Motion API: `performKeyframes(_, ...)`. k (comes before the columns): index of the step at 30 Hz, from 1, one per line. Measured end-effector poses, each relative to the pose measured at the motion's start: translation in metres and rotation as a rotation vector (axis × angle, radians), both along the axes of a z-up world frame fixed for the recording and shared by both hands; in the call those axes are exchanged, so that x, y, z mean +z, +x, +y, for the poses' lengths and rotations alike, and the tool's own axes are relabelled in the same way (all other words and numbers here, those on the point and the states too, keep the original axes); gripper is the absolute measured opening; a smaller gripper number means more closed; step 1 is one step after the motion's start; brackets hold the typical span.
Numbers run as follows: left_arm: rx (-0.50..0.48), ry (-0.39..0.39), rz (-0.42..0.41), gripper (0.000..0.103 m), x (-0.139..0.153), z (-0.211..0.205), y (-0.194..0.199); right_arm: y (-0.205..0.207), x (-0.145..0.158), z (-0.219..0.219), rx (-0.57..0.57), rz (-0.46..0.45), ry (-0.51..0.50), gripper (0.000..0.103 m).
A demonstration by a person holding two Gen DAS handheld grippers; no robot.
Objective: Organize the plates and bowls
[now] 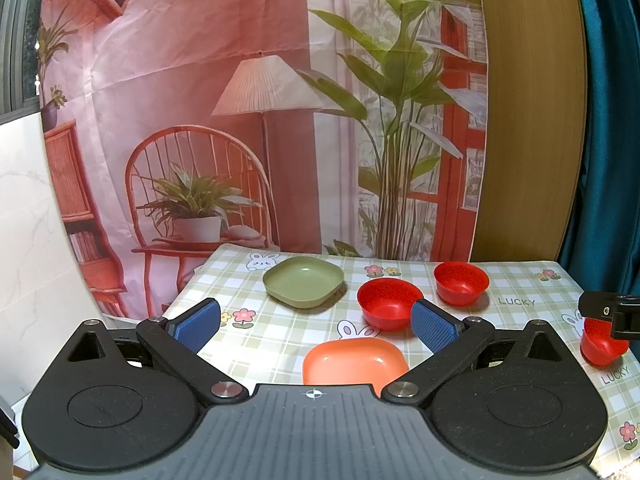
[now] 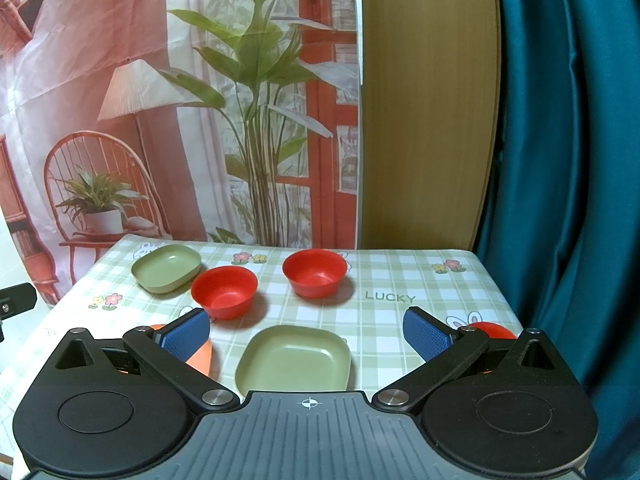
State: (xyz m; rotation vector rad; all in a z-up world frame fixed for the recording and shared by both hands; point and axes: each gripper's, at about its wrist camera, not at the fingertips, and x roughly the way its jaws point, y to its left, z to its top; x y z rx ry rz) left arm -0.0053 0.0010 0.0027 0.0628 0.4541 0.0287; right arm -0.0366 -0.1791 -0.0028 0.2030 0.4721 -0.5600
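My left gripper [image 1: 316, 326] is open and empty above the near left of the table, just over an orange square plate [image 1: 354, 360]. A green square plate [image 1: 304, 281] lies at the far left. Two red bowls [image 1: 389, 308] [image 1: 461, 282] stand mid-table; a third red bowl [image 1: 600, 346] sits at the right, partly hidden by the other gripper. My right gripper [image 2: 308, 334] is open and empty over a second green plate [image 2: 294, 360]. The right wrist view also shows the far green plate [image 2: 166, 267], two red bowls [image 2: 224, 291] [image 2: 315, 272], the orange plate's edge [image 2: 202, 356] and the third bowl's rim [image 2: 492, 330].
The table wears a green checked cloth [image 2: 400, 320] printed with rabbits and "LUCKY". A printed backdrop [image 1: 240, 120] hangs behind it, with a wooden panel [image 2: 424, 120] and a teal curtain [image 2: 568, 160] to the right. The table's right edge drops off beside the curtain.
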Motion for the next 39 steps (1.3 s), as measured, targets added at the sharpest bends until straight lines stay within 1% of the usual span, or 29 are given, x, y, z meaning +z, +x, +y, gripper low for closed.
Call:
performKeyframes(19, 0.000, 0.000, 0.002, 0.102, 0.000, 0.000, 0.000, 0.000, 0.000, 0.000, 0.000, 0.001, 0.000, 0.103)
performKeyframes(26, 0.007, -0.003, 0.014, 0.102, -0.002, 0.001, 0.002, 0.000, 0.001, 0.000, 0.000, 0.001, -0.001, 0.103)
performKeyframes(30, 0.022, -0.020, 0.030, 0.102, -0.002, 0.008, 0.011, 0.000, 0.002, -0.001, 0.006, -0.018, -0.002, 0.103)
performKeyframes(33, 0.036, -0.007, 0.019, 0.102, 0.000, 0.013, 0.020, 0.004, 0.005, -0.006, 0.007, -0.038, -0.008, 0.103)
performKeyframes(36, 0.039, 0.006, 0.008, 0.102, 0.006, 0.018, 0.034, 0.017, 0.009, -0.016, 0.020, -0.062, 0.001, 0.103)
performKeyframes(39, 0.037, 0.026, -0.009, 0.102, 0.012, 0.023, 0.048, 0.031, 0.015, -0.022, 0.036, -0.082, -0.012, 0.103)
